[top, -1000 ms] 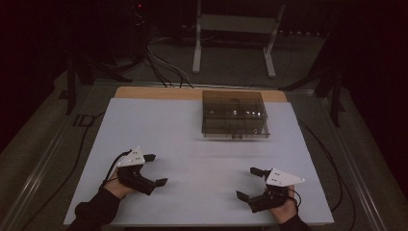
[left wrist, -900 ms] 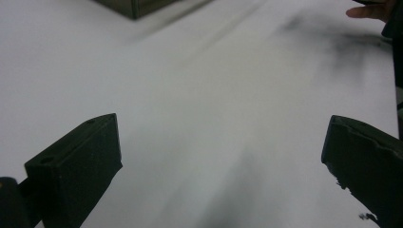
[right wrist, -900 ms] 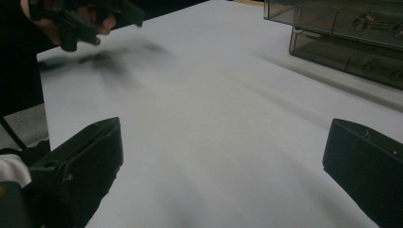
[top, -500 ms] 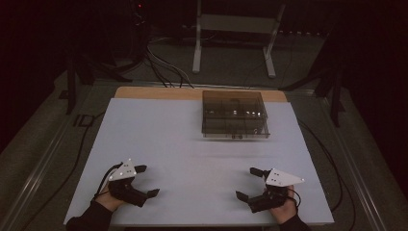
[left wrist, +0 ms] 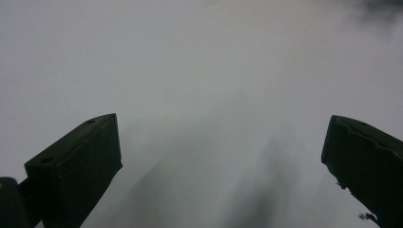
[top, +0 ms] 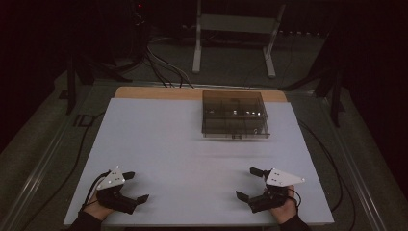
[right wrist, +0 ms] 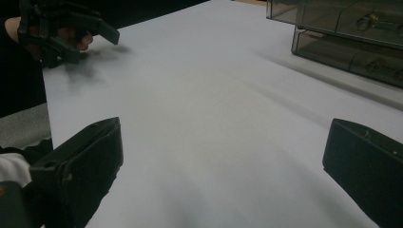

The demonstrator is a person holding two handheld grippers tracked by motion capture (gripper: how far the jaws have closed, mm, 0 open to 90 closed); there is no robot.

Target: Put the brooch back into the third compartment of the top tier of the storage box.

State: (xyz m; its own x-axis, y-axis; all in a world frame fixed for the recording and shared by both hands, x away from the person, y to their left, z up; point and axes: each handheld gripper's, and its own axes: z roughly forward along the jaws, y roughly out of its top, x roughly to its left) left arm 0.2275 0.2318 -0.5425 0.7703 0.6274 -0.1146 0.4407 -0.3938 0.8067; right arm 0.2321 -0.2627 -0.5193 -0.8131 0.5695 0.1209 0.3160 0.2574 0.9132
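A smoky see-through compartment box [top: 234, 114] sits at the far middle of the white table top [top: 183, 144]; small metal parts glint inside it. My left gripper [top: 136, 186] rests at the near left edge, jaws wide apart with nothing between them. At the near right, my right gripper [top: 246, 183] is also open and empty. In the left gripper view, the left gripper [left wrist: 223, 128] hangs close over blurred bare white surface. In the right gripper view, the right gripper [right wrist: 225, 133] faces the box [right wrist: 342, 33] at upper right, and the other hand's gripper [right wrist: 62, 31] is at upper left.
A bare wooden strip [top: 154, 93] runs along the table's far edge. Cables [top: 163, 67] and a metal stand [top: 233, 29] lie on the dark floor behind. The surroundings are dim.
My left gripper has drawn back toward the near left edge of the table, still open. The right gripper and the box have stayed put.
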